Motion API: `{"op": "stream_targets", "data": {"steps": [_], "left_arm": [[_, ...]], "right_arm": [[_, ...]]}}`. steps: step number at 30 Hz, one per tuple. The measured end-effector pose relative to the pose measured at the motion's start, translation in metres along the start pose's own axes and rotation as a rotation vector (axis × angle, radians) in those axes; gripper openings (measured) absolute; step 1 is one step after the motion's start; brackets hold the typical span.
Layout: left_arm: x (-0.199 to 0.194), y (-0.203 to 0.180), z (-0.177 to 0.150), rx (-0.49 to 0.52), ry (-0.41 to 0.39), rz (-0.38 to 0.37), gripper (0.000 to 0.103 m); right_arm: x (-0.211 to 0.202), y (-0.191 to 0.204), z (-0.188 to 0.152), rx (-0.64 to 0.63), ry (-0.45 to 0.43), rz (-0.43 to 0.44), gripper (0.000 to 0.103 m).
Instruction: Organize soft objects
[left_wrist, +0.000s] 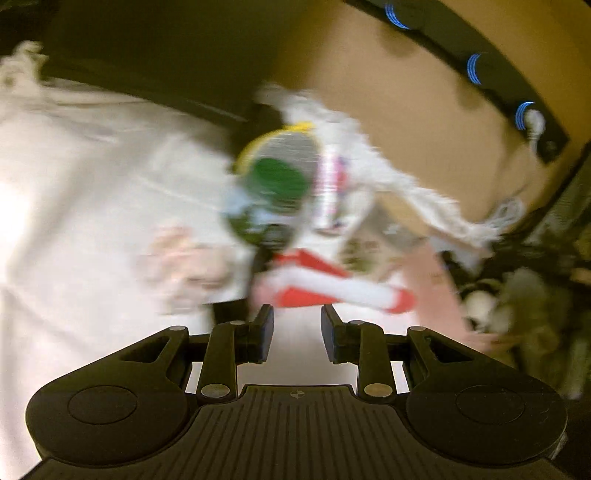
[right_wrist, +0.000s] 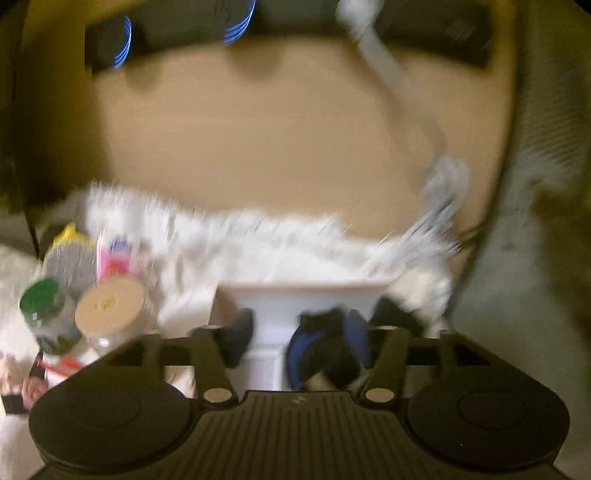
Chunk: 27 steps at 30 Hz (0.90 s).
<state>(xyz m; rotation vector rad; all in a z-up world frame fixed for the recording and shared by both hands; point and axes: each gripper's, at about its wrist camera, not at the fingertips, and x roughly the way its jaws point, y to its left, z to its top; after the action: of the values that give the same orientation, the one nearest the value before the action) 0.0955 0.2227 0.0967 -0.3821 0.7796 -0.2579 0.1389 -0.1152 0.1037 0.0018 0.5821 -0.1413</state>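
Both views are blurred by motion. In the left wrist view my left gripper is open and empty, just short of a red and white soft item lying on white cloth. A white fringed fabric stretches to the right. In the right wrist view my right gripper hangs over a white box; its jaws stand apart with nothing clearly between them. The fringed white fabric also shows in the right wrist view, lying across behind the box.
A green-lidded jar and a tan-lidded jar stand at the left beside a grey sponge. A tan tabletop lies beyond, with a black device with blue lights. Plush toys sit at the right.
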Motion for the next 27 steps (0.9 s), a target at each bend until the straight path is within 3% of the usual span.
{"op": "stream_targets", "data": {"steps": [3,6,7,8,11,15,20,25,27], "left_arm": [[-0.008,0.024,-0.002,-0.013,0.0,0.068,0.031],[-0.01,0.048,-0.005,-0.077,0.016,0.061,0.031],[-0.009,0.054,-0.005,-0.09,0.023,0.053,0.031],[-0.008,0.056,-0.005,-0.095,0.028,0.047,0.031],[-0.007,0.057,-0.003,-0.083,0.036,0.018,0.031],[-0.011,0.058,-0.004,-0.059,0.039,0.007,0.031],[-0.021,0.074,-0.005,-0.067,0.043,0.043,0.031],[-0.027,0.089,-0.005,-0.035,0.07,0.092,0.031],[-0.024,0.092,-0.005,-0.029,0.079,0.103,0.031]], "right_arm": [[-0.013,-0.01,-0.001,0.02,-0.039,-0.11,0.06],[0.003,-0.023,-0.009,0.077,0.019,-0.146,0.058],[0.013,-0.026,-0.012,0.106,0.05,-0.134,0.05],[0.02,-0.028,-0.015,0.132,0.077,-0.115,0.035],[0.033,-0.018,-0.021,0.191,0.106,-0.041,0.033],[0.044,0.011,-0.017,0.204,0.125,0.17,0.028],[0.078,0.03,-0.027,0.21,0.19,0.177,0.022],[0.066,0.032,-0.021,0.191,0.193,0.159,0.024],[0.045,0.043,-0.015,0.112,0.145,0.127,0.038]]}}
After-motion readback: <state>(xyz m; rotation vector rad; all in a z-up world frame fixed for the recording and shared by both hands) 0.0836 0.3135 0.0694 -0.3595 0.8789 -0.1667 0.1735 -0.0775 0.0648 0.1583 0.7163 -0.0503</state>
